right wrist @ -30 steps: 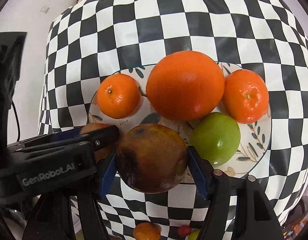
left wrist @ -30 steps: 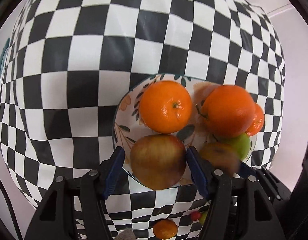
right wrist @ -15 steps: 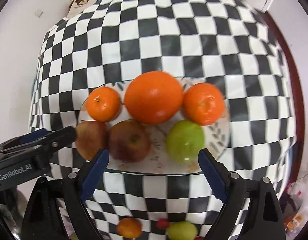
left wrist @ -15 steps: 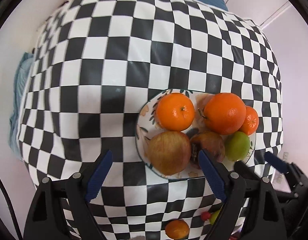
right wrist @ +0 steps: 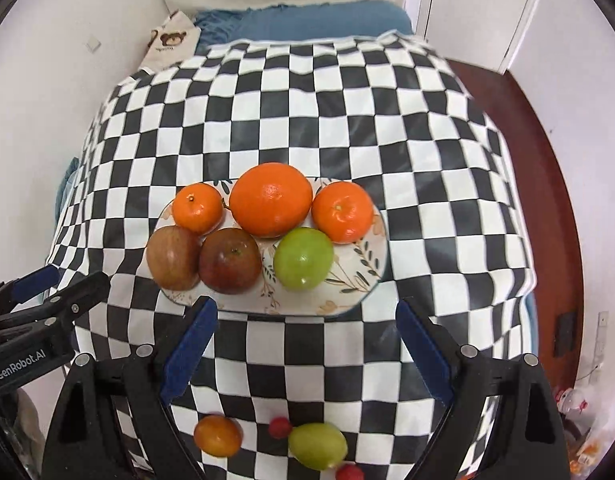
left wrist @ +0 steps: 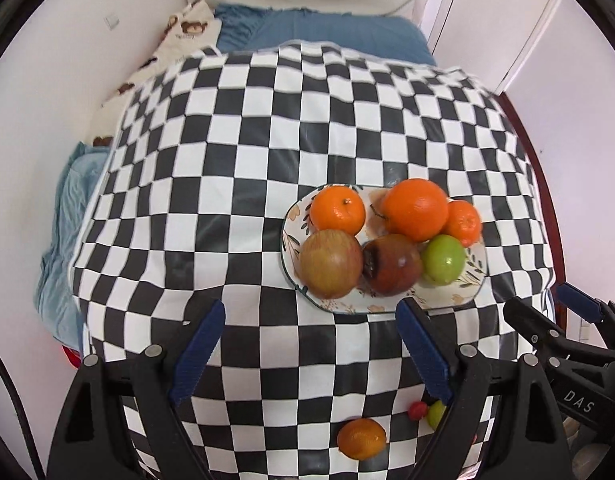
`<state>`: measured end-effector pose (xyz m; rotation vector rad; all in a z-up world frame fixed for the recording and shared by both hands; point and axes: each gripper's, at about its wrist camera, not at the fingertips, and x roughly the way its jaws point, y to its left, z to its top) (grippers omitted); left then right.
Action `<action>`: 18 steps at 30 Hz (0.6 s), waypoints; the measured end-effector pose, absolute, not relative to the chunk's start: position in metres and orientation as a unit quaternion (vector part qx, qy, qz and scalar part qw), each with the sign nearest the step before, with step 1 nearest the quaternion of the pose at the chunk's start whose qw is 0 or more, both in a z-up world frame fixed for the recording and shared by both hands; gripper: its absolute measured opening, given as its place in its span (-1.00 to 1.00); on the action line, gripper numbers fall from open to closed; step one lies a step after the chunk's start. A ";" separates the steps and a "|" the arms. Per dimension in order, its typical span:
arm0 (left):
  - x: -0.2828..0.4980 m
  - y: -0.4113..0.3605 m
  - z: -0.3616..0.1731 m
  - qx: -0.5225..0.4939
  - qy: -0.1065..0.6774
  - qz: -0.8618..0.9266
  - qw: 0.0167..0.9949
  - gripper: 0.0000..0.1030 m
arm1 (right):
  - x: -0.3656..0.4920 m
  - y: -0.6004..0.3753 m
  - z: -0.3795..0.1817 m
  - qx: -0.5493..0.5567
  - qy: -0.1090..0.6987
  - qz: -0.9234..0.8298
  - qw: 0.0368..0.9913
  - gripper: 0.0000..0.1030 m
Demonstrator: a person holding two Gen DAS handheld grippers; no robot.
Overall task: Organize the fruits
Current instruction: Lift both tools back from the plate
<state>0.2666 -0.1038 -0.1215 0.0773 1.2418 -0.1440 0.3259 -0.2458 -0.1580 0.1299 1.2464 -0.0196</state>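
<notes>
I am hovering both the left claw (left wrist: pixel 309 354) and right claw (right wrist: pixel 305 354) released, six fruits sitting on the plate (right wrist: pixel 347 292), while the small fruits (right wrist: pixel 218 436) near me are waiting on the bench (right wrist: pixel 307 120).

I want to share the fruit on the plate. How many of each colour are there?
Orange fruit: 3
Reddish-brown fruit: 2
Green fruit: 1
Total on the plate: 6

Bright, even indoor light, strong fisheye bending

The black-and-white checkered tablecloth (left wrist: pixel 291 152) bulges and curves toward dark frame corners; soft glare streaks its centre; shadows faint, edges slightly soft.
</notes>
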 end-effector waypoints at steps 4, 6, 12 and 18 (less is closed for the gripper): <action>0.245 -0.108 -0.106 0.040 0.562 -0.078 0.822 0.69 | 0.300 -0.250 -0.134 0.057 0.563 -0.008 0.824 0.80; 0.236 -0.110 -0.100 0.037 0.558 -0.084 0.824 0.69 | 0.288 -0.250 -0.125 0.056 0.557 -0.005 0.829 0.80; 0.211 -0.109 -0.077 0.029 0.535 -0.092 0.839 0.69 | 0.258 -0.247 -0.101 0.057 0.538 0.000 0.841 0.80; 0.190 -0.109 -0.053 0.024 0.510 -0.101 0.854 0.69 | 0.233 -0.248 -0.075 0.069 0.514 0.002 0.855 0.80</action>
